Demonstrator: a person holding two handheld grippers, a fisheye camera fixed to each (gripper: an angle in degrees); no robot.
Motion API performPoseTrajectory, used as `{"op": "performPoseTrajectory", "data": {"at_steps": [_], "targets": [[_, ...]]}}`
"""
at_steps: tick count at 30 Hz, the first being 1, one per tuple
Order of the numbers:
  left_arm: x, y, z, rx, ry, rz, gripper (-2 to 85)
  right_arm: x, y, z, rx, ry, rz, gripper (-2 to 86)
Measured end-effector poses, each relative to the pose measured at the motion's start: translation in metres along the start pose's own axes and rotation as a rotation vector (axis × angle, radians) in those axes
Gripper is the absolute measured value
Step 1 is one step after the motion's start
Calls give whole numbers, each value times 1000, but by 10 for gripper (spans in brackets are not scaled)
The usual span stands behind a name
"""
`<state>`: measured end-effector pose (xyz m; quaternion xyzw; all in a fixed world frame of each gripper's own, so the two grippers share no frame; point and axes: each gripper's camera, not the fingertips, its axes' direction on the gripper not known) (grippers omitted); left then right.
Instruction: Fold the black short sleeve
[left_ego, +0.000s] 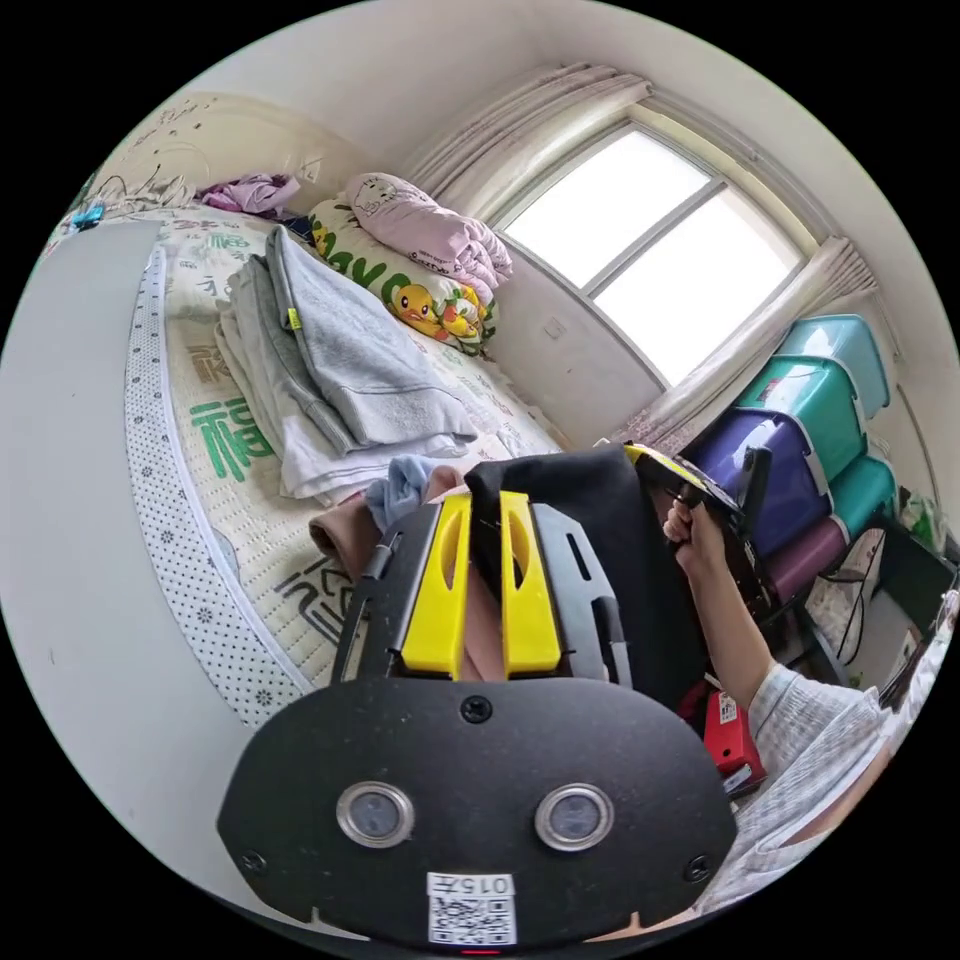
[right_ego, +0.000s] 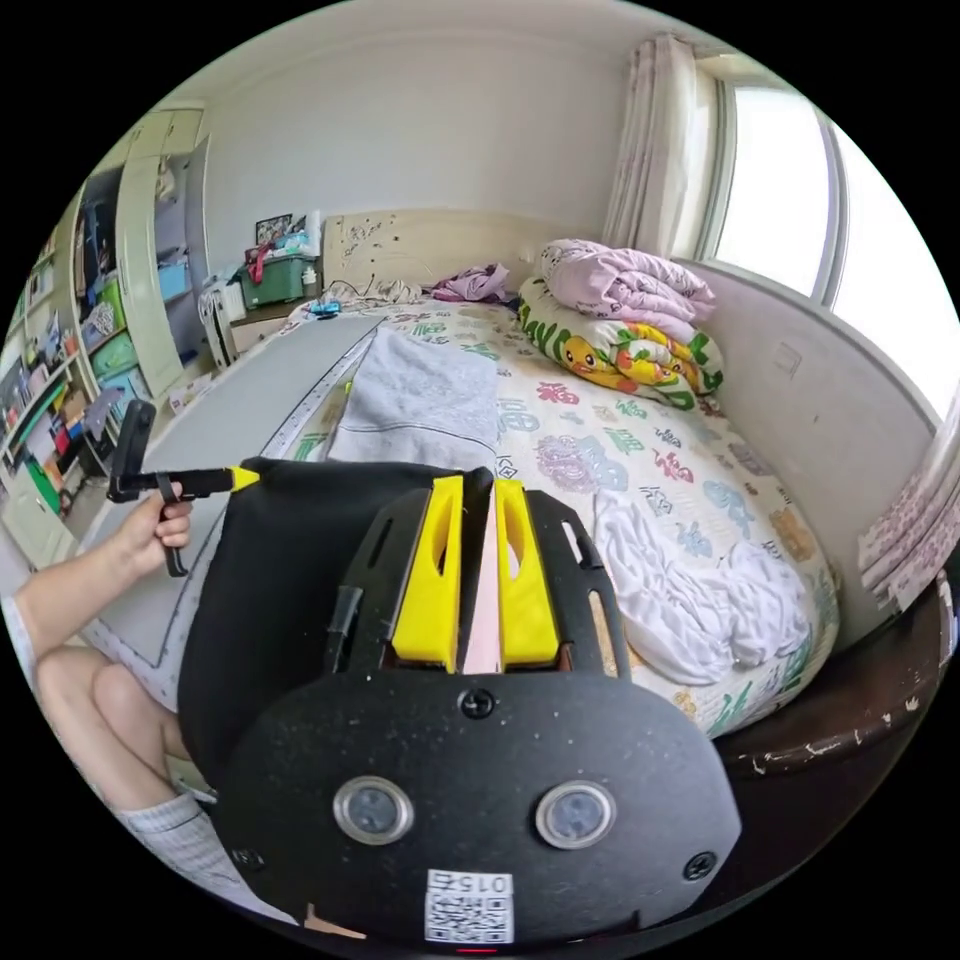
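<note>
1. Currently I hold the black short-sleeved cotton shirt (left_ego: 600, 520) stretched in the air between both tools, above the near end of the bed with the printed cream mattress cover (right_ego: 640, 440).
2. My left gripper (left_ego: 484, 500), its yellow jaws drawn together, is clamped on one top edge of the shirt; in the right gripper view it sits to the left (right_ego: 235, 480), gripped by my hand (right_ego: 150, 530).
3. My right gripper (right_ego: 478, 490) has its yellow jaws closed on the other top edge, the cloth pinched in the narrow slot between them; in the left gripper view it appears at the right (left_ego: 680, 480), with my other hand (left_ego: 690, 530) on its handle.
4. Behind the shirt, a stack of folded grey and white garments (left_ego: 330, 370) lies on the bed.
5. A crumpled white cloth (right_ego: 700, 590) lies on the right side of the mattress, near the foot.
6. At the far end, a rolled pink quilt (right_ego: 630, 280) rests on a pillow printed with yellow ducks (right_ego: 620, 350), under the window (left_ego: 650, 260).
7. Teal and purple plastic storage bins (left_ego: 810, 420) are stacked beside the curtain.
</note>
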<state>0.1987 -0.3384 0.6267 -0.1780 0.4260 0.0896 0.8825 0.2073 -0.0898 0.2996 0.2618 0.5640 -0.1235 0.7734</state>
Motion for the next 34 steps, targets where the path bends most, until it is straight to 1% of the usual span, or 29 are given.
{"op": "performPoseTrajectory", "data": {"at_steps": [2,3,4,5,6,8,10,11,13,15,16,19,23,25,27,29,30,31,32,34], "targets": [[-4,-15,-5,16,-8,-2,38,9,-25,-14,9,-35,38,47],[-6,-26,-12,41,-25,1,27,8,-42,-29,58,17,46,35],[-11,-37,-19,69,-88,-11,16,0,-62,-44,121,70,21,40],[-13,-43,-23,81,-123,-13,16,-7,-73,-50,150,78,-2,43],[-19,-55,-26,85,-181,-12,16,-24,-96,-58,186,47,-62,52],[-32,-76,-24,50,-211,-27,29,-57,-136,-56,166,-64,-169,59],[-48,-100,-14,1,-197,-74,51,-112,-189,-22,34,-225,-313,58],[-51,-105,-11,-7,-193,-86,54,-126,-201,-8,-23,-260,-345,57],[-58,-124,4,-27,-172,-103,65,-171,-239,54,-273,-364,-412,60],[-62,-138,18,-56,-160,-113,72,-192,-257,90,-373,-354,-401,76],[-64,-146,27,-74,-155,-119,75,-204,-267,110,-426,-301,-400,87],[-70,-168,47,-97,-161,-138,81,-213,-280,139,-481,-217,-363,110],[-75,-194,67,-98,-159,-152,102,-201,-279,163,-544,-220,-320,104],[-77,-207,86,-143,-186,-158,110,-183,-283,150,-489,-254,-273,71],[-76,-215,95,-144,-185,-152,107,-171,-290,144,-510,-328,-229,54],[-74,-223,99,-149,-203,-147,91,-161,-293,131,-481,-350,-194,43],[-72,-228,99,-148,-216,-143,66,-157,-296,121,-455,-356,-185,37],[-72,-232,95,-138,-244,-164,30,-155,-298,106,-409,-353,-183,33],[-73,-234,92,-130,-236,-165,25,-153,-299,98,-383,-351,-178,31],[-72,-241,77,-91,-174,-170,12,-138,-304,58,-249,-386,-126,25]]}}
